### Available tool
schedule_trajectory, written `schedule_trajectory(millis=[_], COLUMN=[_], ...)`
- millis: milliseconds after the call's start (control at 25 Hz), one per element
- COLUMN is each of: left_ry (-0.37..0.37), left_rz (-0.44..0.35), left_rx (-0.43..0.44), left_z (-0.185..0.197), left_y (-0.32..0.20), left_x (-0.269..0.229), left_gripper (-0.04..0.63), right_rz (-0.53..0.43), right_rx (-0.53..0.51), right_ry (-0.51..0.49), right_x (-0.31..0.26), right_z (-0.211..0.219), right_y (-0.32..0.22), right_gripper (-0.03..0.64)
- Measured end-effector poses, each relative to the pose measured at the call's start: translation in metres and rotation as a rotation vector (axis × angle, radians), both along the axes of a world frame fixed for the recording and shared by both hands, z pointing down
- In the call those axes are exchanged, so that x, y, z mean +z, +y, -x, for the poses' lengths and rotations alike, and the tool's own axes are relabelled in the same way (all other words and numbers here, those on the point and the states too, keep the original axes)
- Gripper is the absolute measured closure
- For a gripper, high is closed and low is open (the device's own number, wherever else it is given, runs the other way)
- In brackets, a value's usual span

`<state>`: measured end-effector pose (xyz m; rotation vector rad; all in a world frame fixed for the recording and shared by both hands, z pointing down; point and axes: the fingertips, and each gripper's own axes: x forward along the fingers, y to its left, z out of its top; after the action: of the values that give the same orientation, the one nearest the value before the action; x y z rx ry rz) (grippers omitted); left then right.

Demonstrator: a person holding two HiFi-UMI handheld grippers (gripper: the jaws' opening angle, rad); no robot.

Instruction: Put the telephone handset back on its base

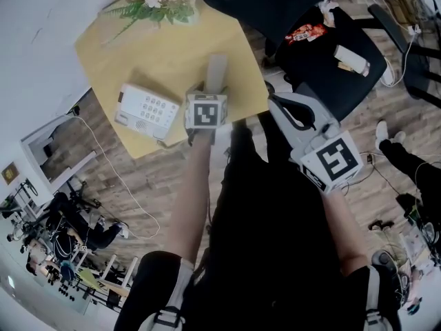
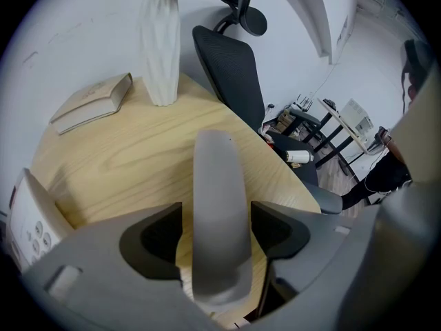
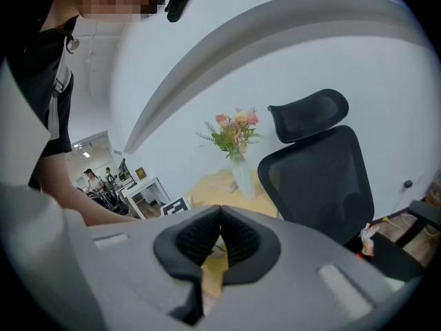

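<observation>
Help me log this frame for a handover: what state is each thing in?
left gripper: shut on the handset
handset: held over the table, off its base
right gripper: shut, empty
phone base: on the table, no handset on it
vase: upright
book: closed, lying flat

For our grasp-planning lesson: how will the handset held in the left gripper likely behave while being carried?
The handset looks rigid, so it probably won't flex. Its smooth, rounded shell may slip or pivot in the left gripper, which clamps only one end; held so, it seems light.
</observation>
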<state>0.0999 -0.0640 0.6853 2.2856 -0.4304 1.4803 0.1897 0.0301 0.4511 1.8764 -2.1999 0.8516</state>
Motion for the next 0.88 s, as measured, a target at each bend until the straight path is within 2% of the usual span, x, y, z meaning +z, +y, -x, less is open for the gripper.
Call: schedule_trajectory(millis=[320,560,880], left_ry=[-0.057,-0.107,-0.12], left_rz=[0.002,-0.041,-0.023], left_rx=[-0.002,0.008,0.008], left_z=[0.002,0.003,0.001], left_y=[0.0,-0.005,-0.001], left_x=[0.006,0.01,0.008], left_gripper=[0.299,0.299,0.299], right_rz=[-0.001,0.002,0.0], right_rx=[-0.004,-0.009,-0.008], right_ry=[-0.011,-0.018,-0.025], right_x=[0.002,0.003,0.004], right_z=[-0.004,-0.007,-0.012], right_y=[-0.002,-0.002,0.0], right_gripper=[0.614,0.614,0.614])
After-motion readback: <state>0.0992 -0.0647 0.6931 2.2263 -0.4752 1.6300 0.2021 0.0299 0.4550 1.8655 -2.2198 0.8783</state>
